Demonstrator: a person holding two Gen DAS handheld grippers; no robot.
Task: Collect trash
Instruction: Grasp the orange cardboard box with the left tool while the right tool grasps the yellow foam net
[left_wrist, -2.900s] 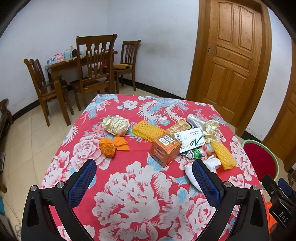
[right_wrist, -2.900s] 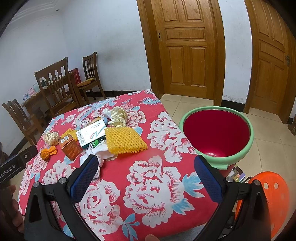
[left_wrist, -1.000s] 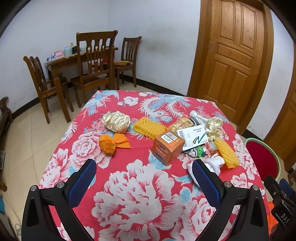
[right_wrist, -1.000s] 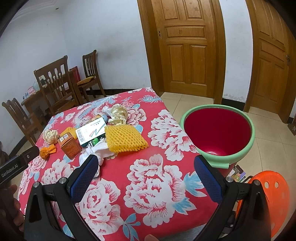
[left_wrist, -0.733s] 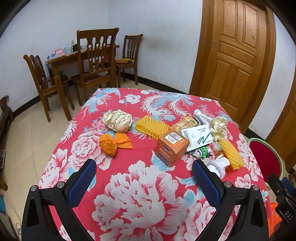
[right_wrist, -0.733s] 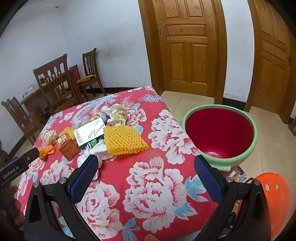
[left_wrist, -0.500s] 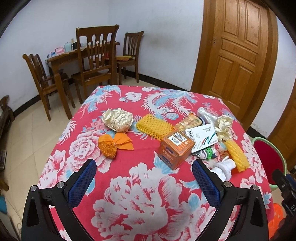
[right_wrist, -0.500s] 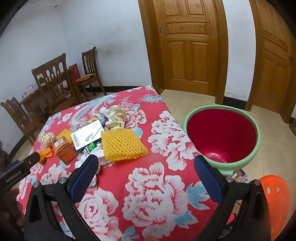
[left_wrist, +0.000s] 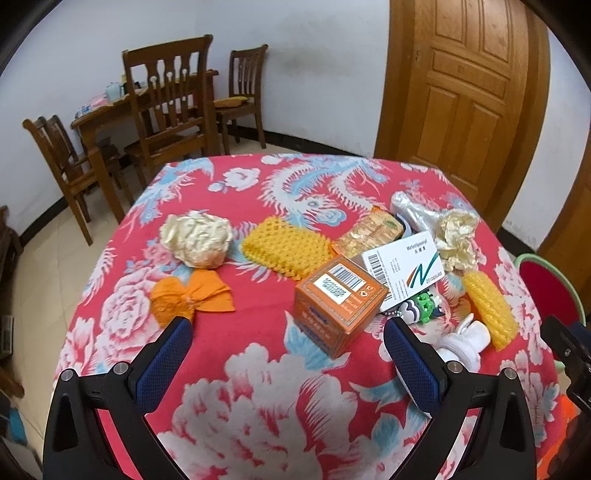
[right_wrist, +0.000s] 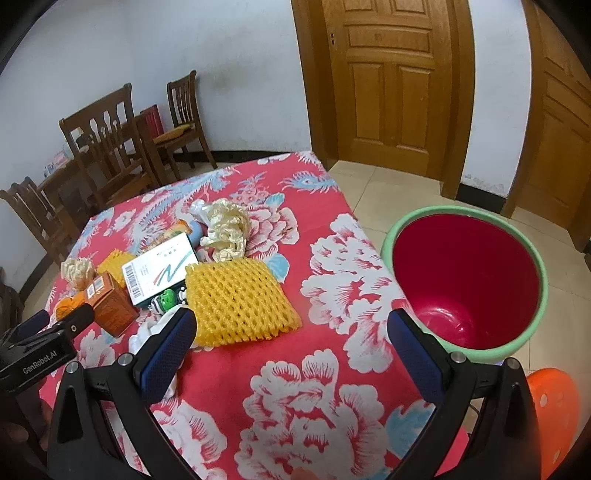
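Observation:
Trash lies on a red flowered tablecloth (left_wrist: 258, 398): an orange box (left_wrist: 338, 304), a white card box (left_wrist: 402, 267), two yellow foam nets (left_wrist: 286, 247) (right_wrist: 236, 301), an orange wrapper (left_wrist: 188, 297), crumpled cream paper (left_wrist: 197, 238) and white tissue (left_wrist: 463, 341). My left gripper (left_wrist: 288, 354) is open and empty, just short of the orange box. My right gripper (right_wrist: 291, 341) is open and empty above the cloth, in front of the yellow net. A red bin with a green rim (right_wrist: 465, 273) stands beside the table at the right.
Wooden chairs (left_wrist: 173, 107) and a small table stand at the back left. Wooden doors (right_wrist: 395, 77) are behind. An orange stool (right_wrist: 550, 410) stands by the bin. A small green toy (left_wrist: 424, 304) lies among the trash.
Both grippers have moved forward over the table toward the trash. The items appear larger and nearer. Both stay open and empty.

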